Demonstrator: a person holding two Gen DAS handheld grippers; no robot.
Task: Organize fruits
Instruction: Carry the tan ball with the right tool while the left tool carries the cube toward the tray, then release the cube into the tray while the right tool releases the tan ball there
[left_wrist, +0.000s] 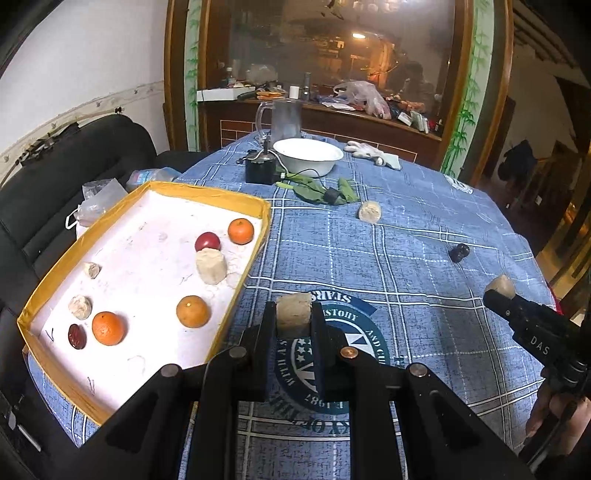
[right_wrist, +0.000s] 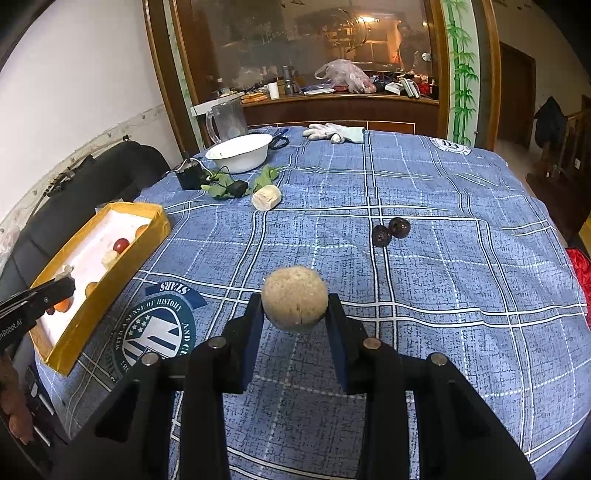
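My left gripper is shut on a beige fruit chunk, just right of the yellow-rimmed box. The box holds three oranges, a red fruit, a dark red one and beige chunks. My right gripper is shut on a round beige piece above the blue checked cloth. It also shows at the right edge of the left wrist view as the right gripper. On the cloth lie a loose beige chunk and two dark fruits.
At the far side of the table stand a white bowl, a clear jug, a black device with a cable, green leaves and a white glove. A black sofa lies left of the box.
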